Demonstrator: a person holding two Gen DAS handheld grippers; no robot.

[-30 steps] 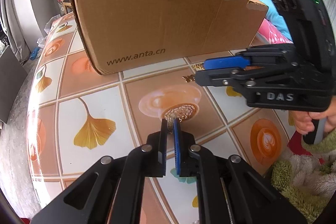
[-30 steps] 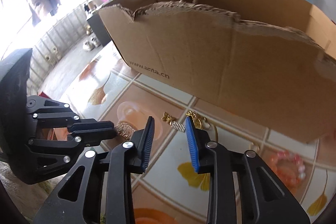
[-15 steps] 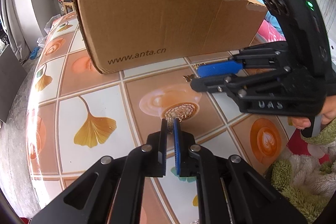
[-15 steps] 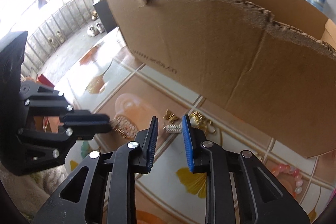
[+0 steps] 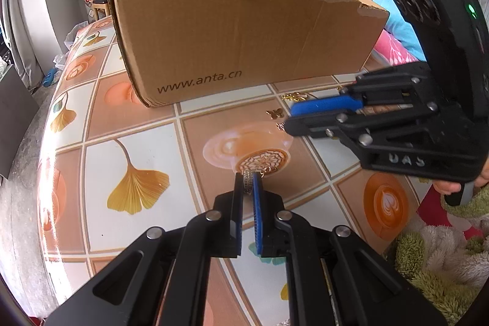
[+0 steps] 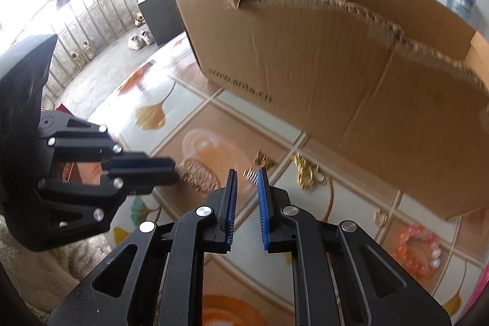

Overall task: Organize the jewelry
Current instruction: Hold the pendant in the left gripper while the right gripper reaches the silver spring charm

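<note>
Fingers on my right gripper (image 6: 247,176) have just been closing. A second ago they stand wide apart. Now the gap is small, and a little silver springy piece (image 6: 250,175) sits right between the tips. It seems to touch the blue pad on one side. I can see a thin bit of space on the other side, so I do not think I am pinching it yet. The picture is a bit blurry there, so I am not sure.

The fingers of my left gripper (image 5: 248,183) are together, clamped on a sparkly band (image 5: 247,177). That one has not changed. It is in the same spot, low over the table (image 5: 131,118), holding tight.

The rest of the jewelry lies on the table in front of the cardboard box (image 5: 244,35). A gold butterfly (image 6: 264,159) is just past the springy piece. A bunch of gold rings (image 6: 304,171) is near it, close to the box wall. A pink bead bracelet (image 6: 418,249) is well off to the side.

So I think I am about to have one thing in each gripper. A little more squeeze should catch the springy piece. It is tiny and may pop out sideways, so I should close gently. Then both pieces can go up and into the box, I guess. Most of the jewelry is not put away yet.
</note>
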